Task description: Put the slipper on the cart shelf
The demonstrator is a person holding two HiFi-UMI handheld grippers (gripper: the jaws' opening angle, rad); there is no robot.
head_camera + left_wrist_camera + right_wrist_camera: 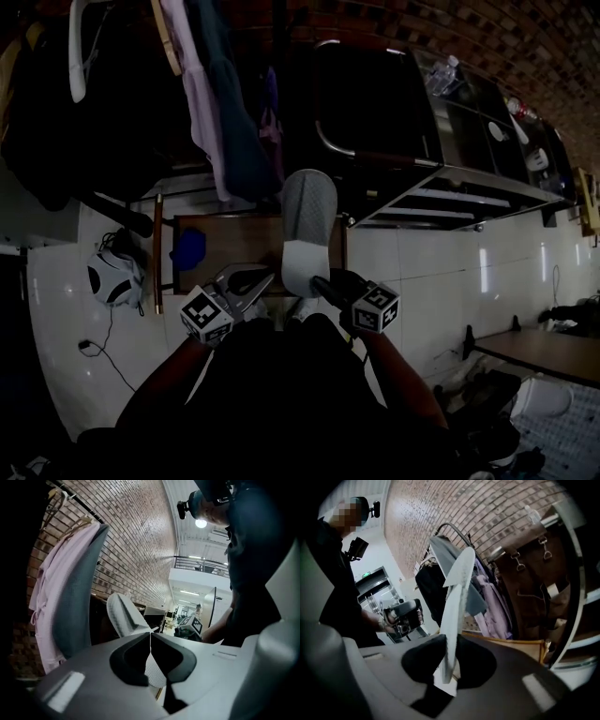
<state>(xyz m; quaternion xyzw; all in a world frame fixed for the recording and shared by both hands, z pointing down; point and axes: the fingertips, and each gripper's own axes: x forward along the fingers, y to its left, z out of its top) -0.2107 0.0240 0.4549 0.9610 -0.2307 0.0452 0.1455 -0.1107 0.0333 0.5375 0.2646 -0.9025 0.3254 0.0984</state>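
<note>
Dim room with a brick wall (487, 37) and hanging clothes (220, 122). The grey slipper (307, 225) is held toe-up over a wooden tabletop (234, 246). The right gripper (319, 280) pinches its heel at 5 o'clock. The left gripper (266, 281), jaws together, sits at 7 o'clock.

One slipper (307, 225), one cart (441, 173), one left gripper (270, 278), one right gripper (321, 282)
</note>
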